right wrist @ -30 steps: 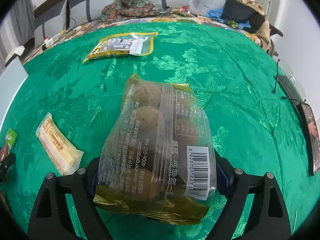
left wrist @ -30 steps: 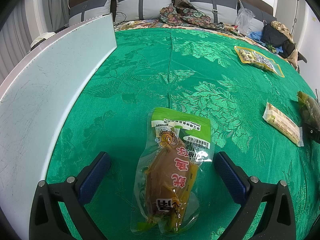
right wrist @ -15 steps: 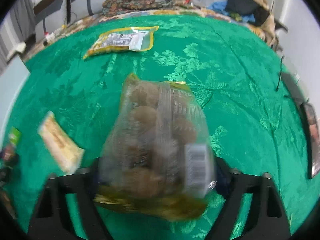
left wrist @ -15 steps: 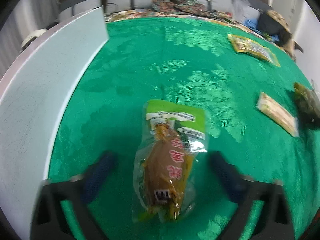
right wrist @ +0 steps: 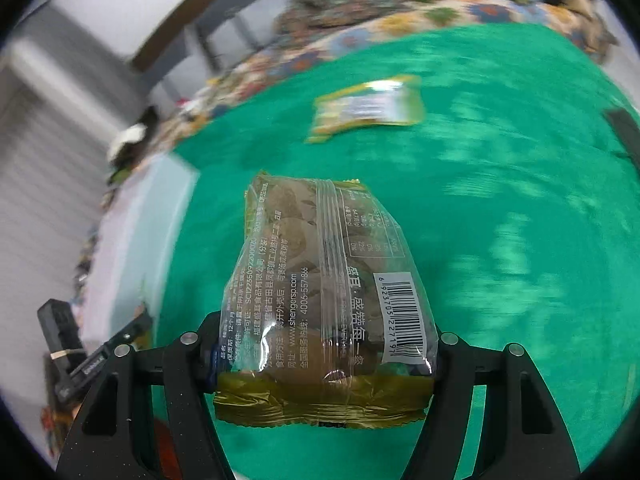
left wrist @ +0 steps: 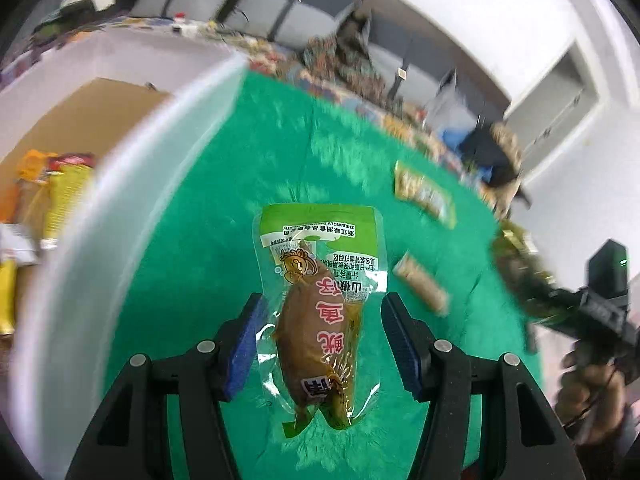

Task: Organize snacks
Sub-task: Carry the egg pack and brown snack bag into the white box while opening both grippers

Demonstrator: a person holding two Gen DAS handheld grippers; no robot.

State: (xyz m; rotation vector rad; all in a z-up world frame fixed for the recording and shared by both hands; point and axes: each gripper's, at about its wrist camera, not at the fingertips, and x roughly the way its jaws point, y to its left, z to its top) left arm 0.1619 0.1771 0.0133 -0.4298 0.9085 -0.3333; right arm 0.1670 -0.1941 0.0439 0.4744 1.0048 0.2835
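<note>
**Snacks: both pouches mid-carry toward box**

Fish pouch [left wrist: 320, 320] hangs between pads of left claw [left wrist: 320, 344], lifted off green surface [left wrist: 208, 264]; pad contact not clear, so cannot tell if clamped. Egg bag [right wrist: 328, 300] pinched in right claw [right wrist: 324, 356], tilted left. Judged step: transport; next calls for clearing white box wall [left wrist: 132, 184], releasing beside packs inside. Two packets left on cloth.
</note>
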